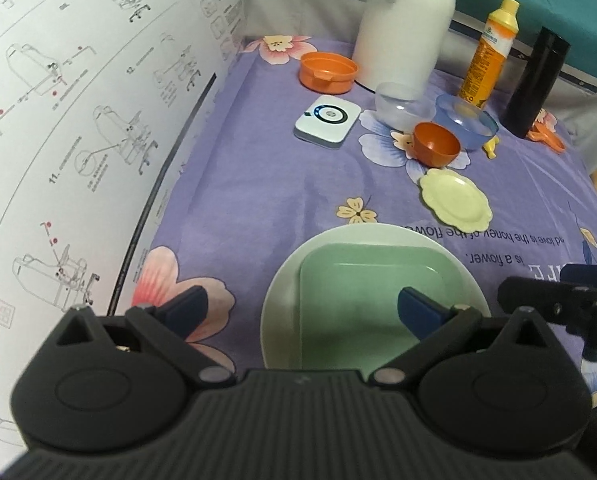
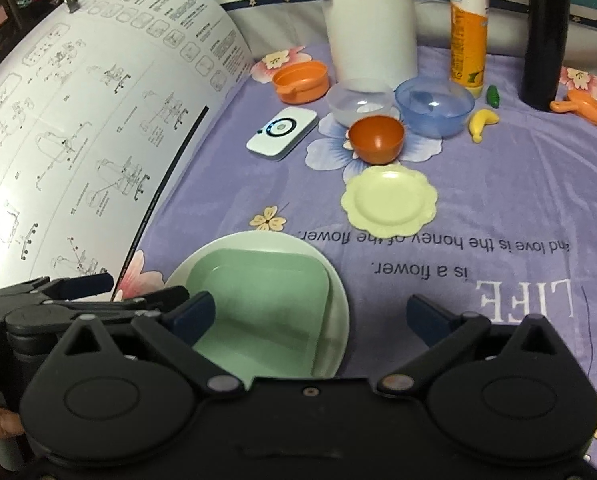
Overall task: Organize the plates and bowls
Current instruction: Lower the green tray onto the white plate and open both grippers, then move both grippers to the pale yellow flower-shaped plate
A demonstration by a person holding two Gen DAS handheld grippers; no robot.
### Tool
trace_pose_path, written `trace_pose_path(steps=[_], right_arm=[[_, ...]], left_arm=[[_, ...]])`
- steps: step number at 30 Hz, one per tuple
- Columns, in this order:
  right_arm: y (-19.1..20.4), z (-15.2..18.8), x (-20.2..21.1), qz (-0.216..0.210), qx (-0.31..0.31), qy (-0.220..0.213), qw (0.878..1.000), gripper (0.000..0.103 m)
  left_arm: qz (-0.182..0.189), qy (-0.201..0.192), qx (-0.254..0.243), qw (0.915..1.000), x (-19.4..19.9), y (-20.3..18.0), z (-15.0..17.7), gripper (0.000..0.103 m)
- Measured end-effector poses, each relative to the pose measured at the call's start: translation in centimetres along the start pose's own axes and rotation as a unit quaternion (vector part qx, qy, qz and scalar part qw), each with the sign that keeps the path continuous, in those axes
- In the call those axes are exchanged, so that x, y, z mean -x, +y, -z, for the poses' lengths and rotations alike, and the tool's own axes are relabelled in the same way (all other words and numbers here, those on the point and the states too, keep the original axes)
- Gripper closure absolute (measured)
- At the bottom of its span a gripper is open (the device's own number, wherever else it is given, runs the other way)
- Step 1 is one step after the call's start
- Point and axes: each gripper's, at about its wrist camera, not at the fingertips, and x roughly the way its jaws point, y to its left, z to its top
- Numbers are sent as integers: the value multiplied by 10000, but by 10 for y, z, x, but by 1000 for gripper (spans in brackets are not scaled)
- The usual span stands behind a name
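Note:
A green square plate (image 1: 370, 304) (image 2: 266, 312) lies on a white round plate (image 1: 282, 280) (image 2: 334, 300) near the front. My left gripper (image 1: 302, 308) is open and empty just above them; it also shows in the right wrist view (image 2: 98, 288). My right gripper (image 2: 310, 314) is open and empty at the round plate's right edge. Farther back lie a pale yellow scalloped plate (image 1: 456, 200) (image 2: 390, 200), a small orange bowl (image 1: 436, 144) (image 2: 376, 138), a blue bowl (image 1: 466, 122) (image 2: 434, 106) and a clear bowl (image 1: 402, 106) (image 2: 358, 102).
A large instruction sheet (image 1: 78, 120) (image 2: 78, 120) stands along the left. At the back are an orange tub (image 1: 326, 72), a white jug (image 1: 406, 20), a yellow bottle (image 1: 490, 52) and a black flask (image 1: 534, 84). A white device (image 1: 326, 120) lies mid-table. A toy banana (image 2: 482, 122) and an orange scoop (image 2: 582, 110) lie right.

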Motion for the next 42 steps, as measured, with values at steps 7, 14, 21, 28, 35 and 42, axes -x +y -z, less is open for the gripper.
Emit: trace_pose_path(steps=[7, 14, 21, 28, 35, 42], right_arm=[[-11, 1, 3, -8, -159, -55, 9999, 0], [-23, 1, 5, -16, -362, -155, 9992, 0], [-57, -2, 1, 80, -749, -168, 9970, 0], [-97, -16, -5, 289, -1090, -208, 9934, 0], [-124, -37, -29, 346, -1239, -329, 9911, 8], [-129, -60, -71, 313, -1161, -215, 9925, 33]], left_arm=[[24, -17, -106, 9999, 1, -10, -5, 0], [49, 21, -220, 9997, -5, -23, -10, 0], [125, -35, -456, 9989, -18, -45, -21, 0], [232, -24, -693, 9973, -43, -74, -40, 0], [241, -41, -930, 9954, -76, -103, -62, 0], [278, 116, -902, 9955, -111, -119, -75, 10]])
